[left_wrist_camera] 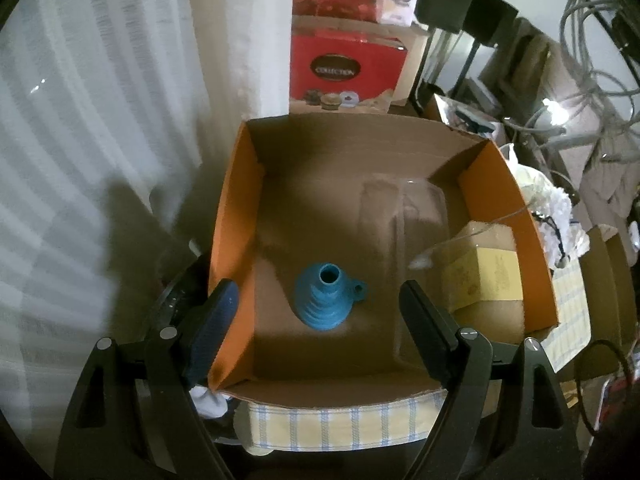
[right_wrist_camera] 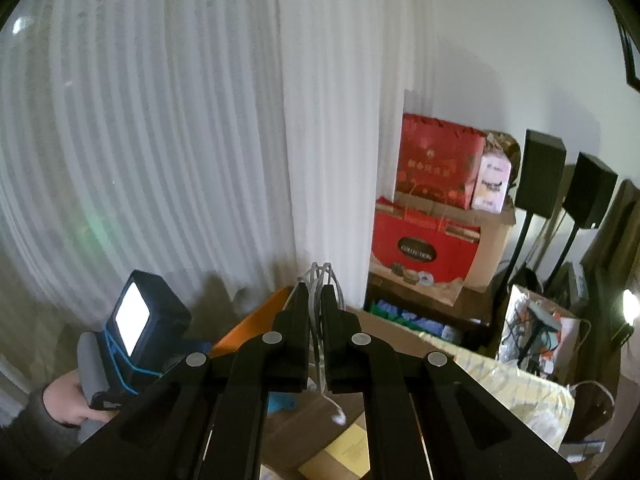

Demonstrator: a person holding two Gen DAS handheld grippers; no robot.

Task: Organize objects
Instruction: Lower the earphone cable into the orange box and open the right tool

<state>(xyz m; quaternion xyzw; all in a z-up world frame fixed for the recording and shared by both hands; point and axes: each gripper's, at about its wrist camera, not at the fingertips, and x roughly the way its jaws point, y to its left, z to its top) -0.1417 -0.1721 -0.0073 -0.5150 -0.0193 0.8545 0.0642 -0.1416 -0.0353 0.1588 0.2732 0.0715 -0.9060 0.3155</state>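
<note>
Left wrist: funnel (left_wrist_camera: 326, 295) between open jaws (boxed)

The box (left_wrist_camera: 232, 216) shows orange flaps and a plain brown cardboard floor, and the funnel (left_wrist_camera: 326, 294) at its 6 o'clock is ribbed and teal-blue. At 4 o'clock the small carton (left_wrist_camera: 498, 276) is pale yellow over brown. The cloth (left_wrist_camera: 344, 426) beneath is yellow with a blue-and-white check. Both grippers are black, left gripper (left_wrist_camera: 320, 308), right gripper (right_wrist_camera: 316, 300); the cable (right_wrist_camera: 320, 280) is pale grey. Behind, the curtain (right_wrist_camera: 180, 140) is white with vertical pleats, and the gift box (left_wrist_camera: 344, 68) is red
</note>
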